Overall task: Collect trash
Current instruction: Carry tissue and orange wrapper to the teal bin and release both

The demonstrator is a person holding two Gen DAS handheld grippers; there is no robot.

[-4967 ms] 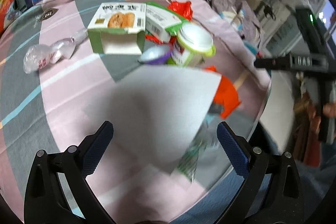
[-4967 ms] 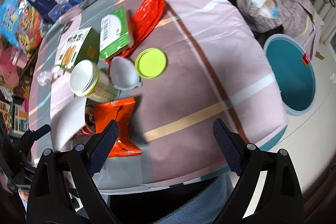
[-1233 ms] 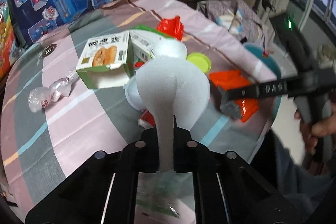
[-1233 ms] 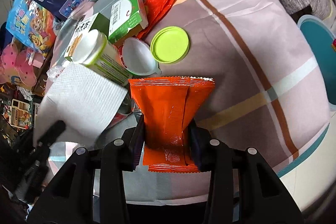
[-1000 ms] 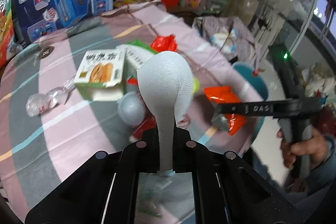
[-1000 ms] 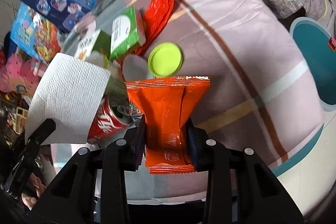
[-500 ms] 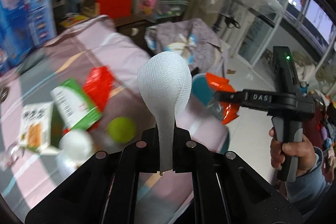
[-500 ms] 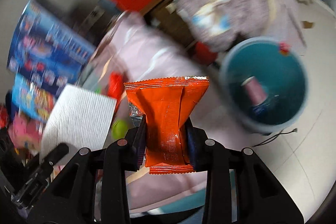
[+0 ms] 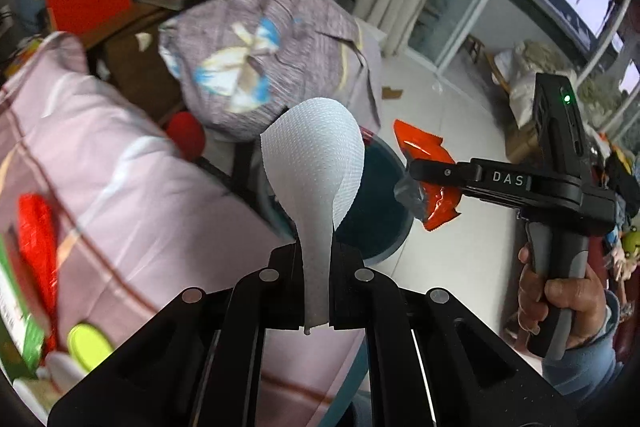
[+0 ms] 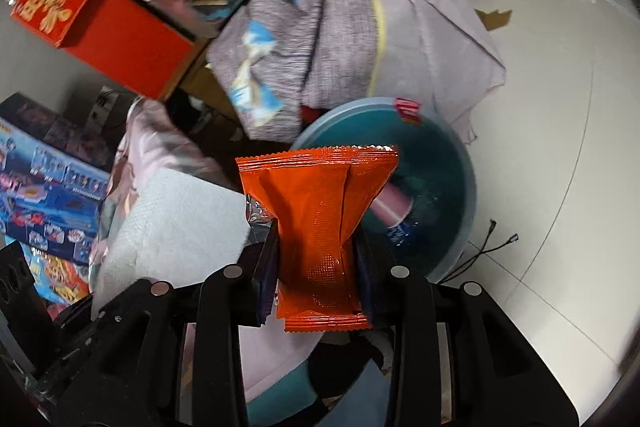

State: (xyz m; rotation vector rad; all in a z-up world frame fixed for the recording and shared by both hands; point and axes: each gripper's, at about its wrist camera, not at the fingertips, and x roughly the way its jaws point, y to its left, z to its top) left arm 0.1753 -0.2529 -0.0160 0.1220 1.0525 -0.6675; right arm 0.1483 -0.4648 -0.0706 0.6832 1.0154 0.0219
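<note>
Left gripper [image 9: 316, 291]: we are pinching a white paper towel [image 9: 316, 163] between jaws pressed tightly together; the sheet is standing up from the jaws and fanning out into a rounded shape.

Right gripper [image 10: 318, 279]: we are clamping an orange snack wrapper [image 10: 320, 227] at its lower half, the jaws part-way closed on it; its crimped top edge is spreading wide above the fingers.

Right hand [image 9: 560, 291]: in the left wrist view we are seeing it wrapped around the black handle, with a blue sleeve [image 9: 588, 359] at the wrist.

Trash bin [image 10: 452, 187]: we are holding the wrapper in front of a round teal bin standing on the pale tiled floor [image 10: 540, 107]; a pink cylinder and some blue item are lying inside it, both blurred. In the left wrist view the paper towel is covering part of the same bin [image 9: 380, 211].

Bed [image 9: 120, 195]: we are seeing its pink striped cover just beside the bin, with a yellow-green lid [image 9: 89, 346] and a red bag [image 9: 36, 239] lying on it at the left edge of the view.

Grey cloth [image 10: 340, 27]: it is draping over something behind the bin.
</note>
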